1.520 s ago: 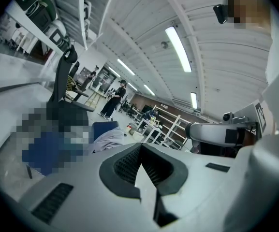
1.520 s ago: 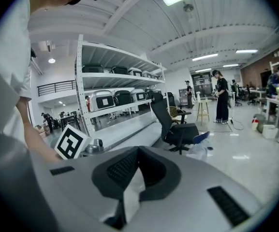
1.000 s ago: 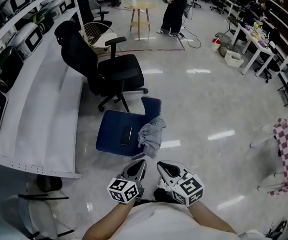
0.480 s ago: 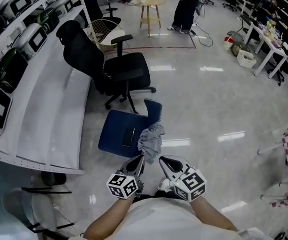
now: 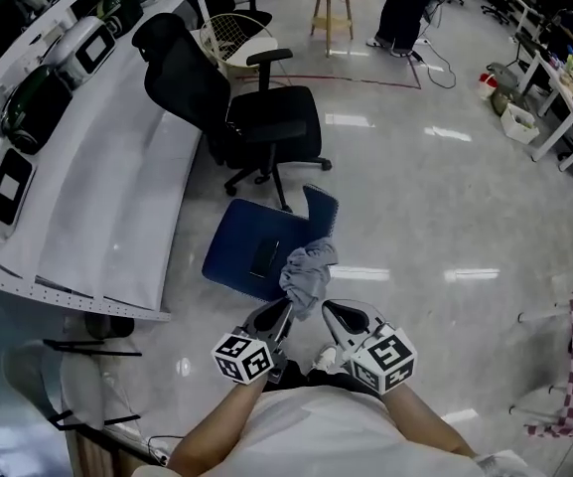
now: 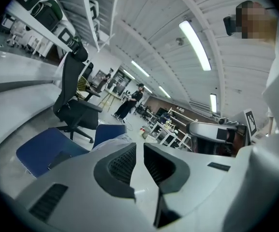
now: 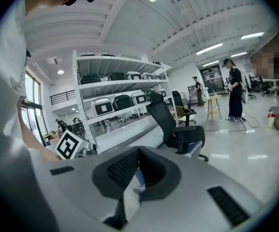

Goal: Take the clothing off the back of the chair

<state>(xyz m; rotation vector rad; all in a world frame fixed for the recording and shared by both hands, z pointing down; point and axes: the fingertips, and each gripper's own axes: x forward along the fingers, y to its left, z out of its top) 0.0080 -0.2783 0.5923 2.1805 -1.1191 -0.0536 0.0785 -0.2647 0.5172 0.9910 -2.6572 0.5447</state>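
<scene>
Grey clothing (image 5: pixel 307 272) on chair back (image 5: pixel 322 208), just beyond left tongs (image 5: pixel 282 311), right tongs (image 5: pixel 331 311)

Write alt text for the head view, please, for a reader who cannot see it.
A grey garment is draped over the back of a blue chair, seen from above; the left gripper and right gripper, both shut, point at it from close by. A black office chair stands beyond.

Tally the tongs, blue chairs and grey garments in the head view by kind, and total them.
Tongs: 2 (left tongs, right tongs)
Blue chair: 1
Grey garment: 1, draped on that chair's back
Total: 4
</scene>
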